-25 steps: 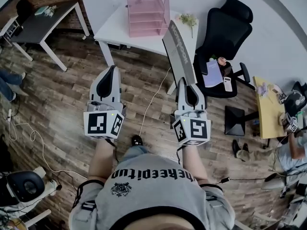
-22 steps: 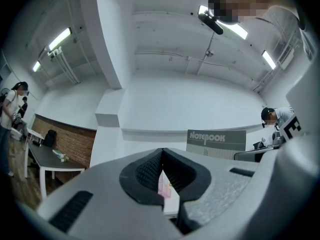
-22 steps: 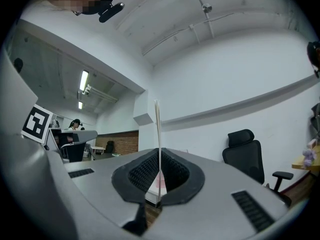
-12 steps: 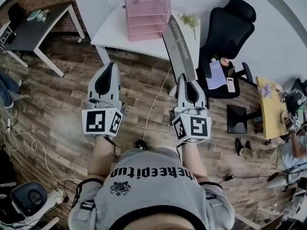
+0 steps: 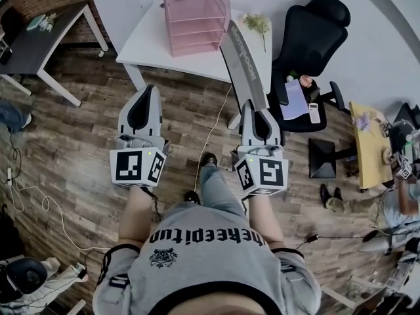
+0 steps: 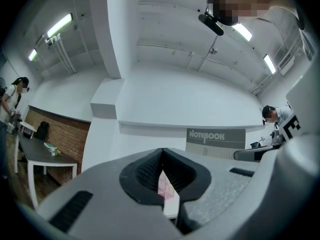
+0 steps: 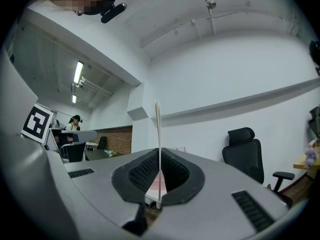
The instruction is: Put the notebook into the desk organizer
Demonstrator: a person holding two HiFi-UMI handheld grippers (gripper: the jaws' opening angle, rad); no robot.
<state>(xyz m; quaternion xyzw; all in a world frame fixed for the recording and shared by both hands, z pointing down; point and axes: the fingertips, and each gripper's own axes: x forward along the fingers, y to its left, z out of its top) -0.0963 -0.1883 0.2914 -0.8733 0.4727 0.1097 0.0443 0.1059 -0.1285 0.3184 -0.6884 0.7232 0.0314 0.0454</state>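
Note:
The grey notebook (image 5: pixel 241 61) stands on edge, held upright by its bottom in my right gripper (image 5: pixel 251 105), which is shut on it. In the right gripper view the notebook (image 7: pixel 158 134) shows edge-on as a thin line rising out of the right gripper (image 7: pixel 160 156). The pink desk organizer (image 5: pixel 193 15) stands on a white table (image 5: pixel 147 41) ahead, beyond both grippers. My left gripper (image 5: pixel 149 89) is level with the right one, shut and empty. In the left gripper view the notebook (image 6: pixel 216 143) is to the right of the left gripper (image 6: pixel 162 151).
A black office chair (image 5: pixel 315 38) stands right of the white table, with papers on its seat. A dark table (image 5: pixel 39 38) is at the upper left and a yellow one (image 5: pixel 367 146) at the right. Cables (image 5: pixel 210 133) trail over the wooden floor.
The person has stepped towards the white table, one leg now forward. Both grippers and the notebook have come closer to the table and the organizer.

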